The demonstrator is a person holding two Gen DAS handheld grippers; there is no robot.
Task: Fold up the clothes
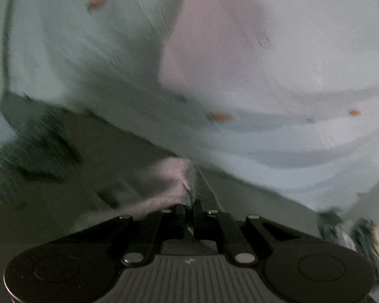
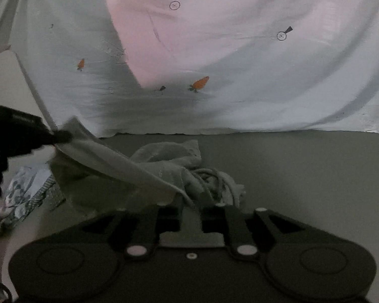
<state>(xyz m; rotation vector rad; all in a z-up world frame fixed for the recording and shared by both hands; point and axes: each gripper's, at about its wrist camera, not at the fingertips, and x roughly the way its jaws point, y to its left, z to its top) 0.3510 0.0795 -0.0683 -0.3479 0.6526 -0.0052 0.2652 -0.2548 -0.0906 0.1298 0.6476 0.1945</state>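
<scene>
A pale grey garment [image 2: 161,166] with a drawstring hangs stretched between my two grippers above a dark surface [image 2: 303,166]. My right gripper [image 2: 192,202] is shut on one edge of it. My left gripper [image 2: 63,135] shows in the right wrist view at the left, shut on the other end of the same edge. In the left wrist view my left gripper [image 1: 188,205] is shut on a pale fold of the garment [image 1: 164,179]. The left wrist view is blurred.
A white sheet with small orange carrot prints [image 2: 199,83] covers the area behind and also fills the left wrist view [image 1: 265,75]. Patterned clothes [image 2: 25,189] lie at the left below the surface, and more folded cloth [image 1: 361,237] shows at the right.
</scene>
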